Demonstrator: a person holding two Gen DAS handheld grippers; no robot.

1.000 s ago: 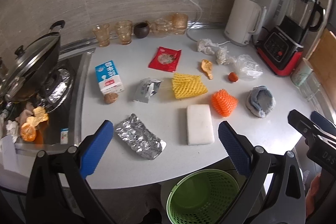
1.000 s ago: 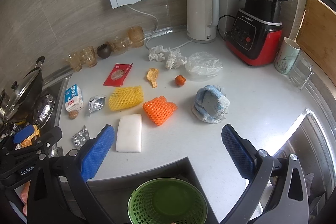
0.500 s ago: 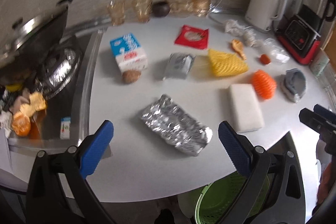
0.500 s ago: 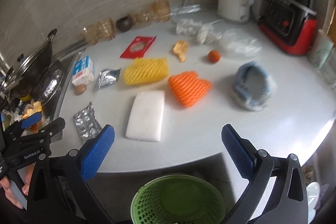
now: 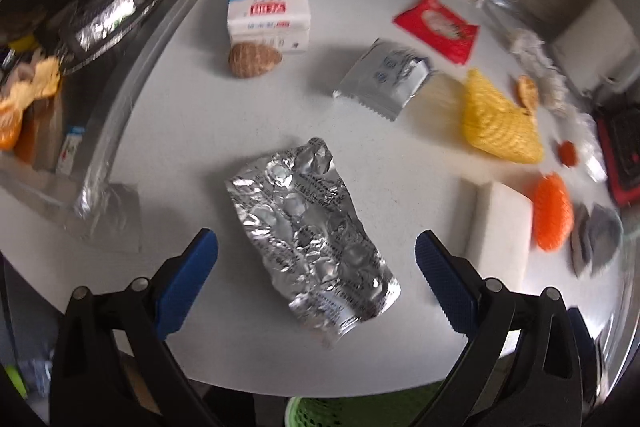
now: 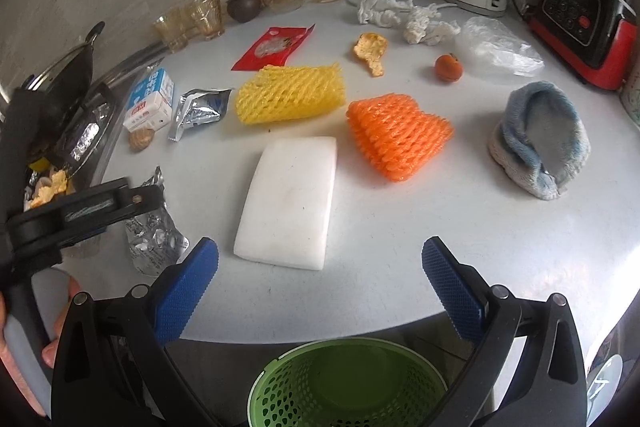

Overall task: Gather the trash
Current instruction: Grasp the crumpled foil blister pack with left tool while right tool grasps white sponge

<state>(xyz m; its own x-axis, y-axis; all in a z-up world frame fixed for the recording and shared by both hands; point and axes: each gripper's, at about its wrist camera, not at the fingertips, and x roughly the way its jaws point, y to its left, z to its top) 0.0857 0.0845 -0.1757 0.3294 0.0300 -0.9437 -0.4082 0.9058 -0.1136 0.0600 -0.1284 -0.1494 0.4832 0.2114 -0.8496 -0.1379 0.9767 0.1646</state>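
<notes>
The left tongs (image 5: 316,267) hang wide open straddling the crumpled silver foil blister pack (image 5: 310,227), probably lined up to pinch it as the first piece of trash. The pack lies flat on the white tabletop (image 5: 200,115), wrinkled and shiny, just left of the white rectangular foam block (image 6: 288,203). The right tongs (image 6: 320,281), equally wide and empty, hover above the green perforated plastic basket (image 6: 348,387) below the block.

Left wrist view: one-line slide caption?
Open left gripper above crumpled foil blister pack on white counter.
</notes>
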